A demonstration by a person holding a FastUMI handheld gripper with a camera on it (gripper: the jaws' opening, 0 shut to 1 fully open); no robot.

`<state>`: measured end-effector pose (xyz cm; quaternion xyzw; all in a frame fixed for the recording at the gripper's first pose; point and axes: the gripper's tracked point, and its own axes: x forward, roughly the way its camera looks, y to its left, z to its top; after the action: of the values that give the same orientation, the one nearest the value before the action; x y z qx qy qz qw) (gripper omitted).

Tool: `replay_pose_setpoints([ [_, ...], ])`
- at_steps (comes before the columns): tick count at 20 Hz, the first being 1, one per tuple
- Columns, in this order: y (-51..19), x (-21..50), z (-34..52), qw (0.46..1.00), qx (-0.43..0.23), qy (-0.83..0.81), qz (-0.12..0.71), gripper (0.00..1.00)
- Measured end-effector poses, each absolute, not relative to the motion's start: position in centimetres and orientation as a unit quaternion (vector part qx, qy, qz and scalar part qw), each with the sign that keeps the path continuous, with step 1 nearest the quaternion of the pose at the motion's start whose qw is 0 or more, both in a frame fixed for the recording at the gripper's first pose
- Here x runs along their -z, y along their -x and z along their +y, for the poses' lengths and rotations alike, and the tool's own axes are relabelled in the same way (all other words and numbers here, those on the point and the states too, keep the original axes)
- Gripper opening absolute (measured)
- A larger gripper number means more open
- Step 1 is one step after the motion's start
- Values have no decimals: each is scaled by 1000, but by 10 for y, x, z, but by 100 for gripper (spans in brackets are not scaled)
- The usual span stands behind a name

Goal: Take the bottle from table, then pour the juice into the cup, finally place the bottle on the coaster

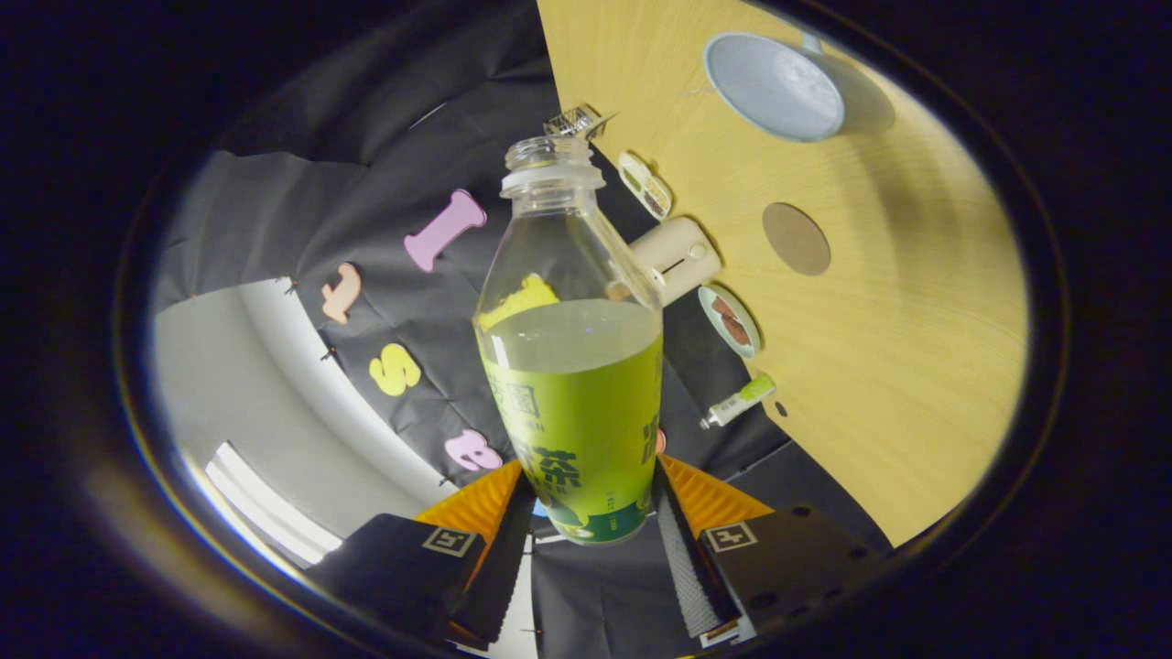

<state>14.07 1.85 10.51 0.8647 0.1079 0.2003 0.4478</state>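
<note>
The tool point(593, 513) is closed on the bottle point(572, 366), its two fingers pressing on either side of the bottle's lower, labelled part. The bottle stands between the fingers and reaches away from them, with its open, capless mouth point(548, 156) at the far end. Pale green juice fills it to roughly the top of the label; the clear upper part is empty. The whole view is tilted, so the wooden surface point(916, 348) runs up the tool's right side, well apart from the bottle. On it, far beyond the fingers, sits a pale blue cup point(778, 87) with its open mouth showing. Nearer the tool than the cup lies a round brown coaster point(797, 239), bare. Along the surface's edge, just right of the bottle, lie a small dish of food point(730, 320), a cream cylinder-shaped object point(676, 259), another small tray point(645, 185) and a small tube with a green cap point(738, 401).
</note>
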Motion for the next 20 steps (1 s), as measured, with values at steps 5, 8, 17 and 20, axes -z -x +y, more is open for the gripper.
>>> replay_pose_setpoints([
  [5,-140,-105,19,443,-205,-866,111,75],
  [8,-138,-106,17,446,-205,-864,109,75],
  [17,-134,-106,21,484,-201,-845,106,75],
  [20,-132,-101,27,507,-194,-832,112,75],
])
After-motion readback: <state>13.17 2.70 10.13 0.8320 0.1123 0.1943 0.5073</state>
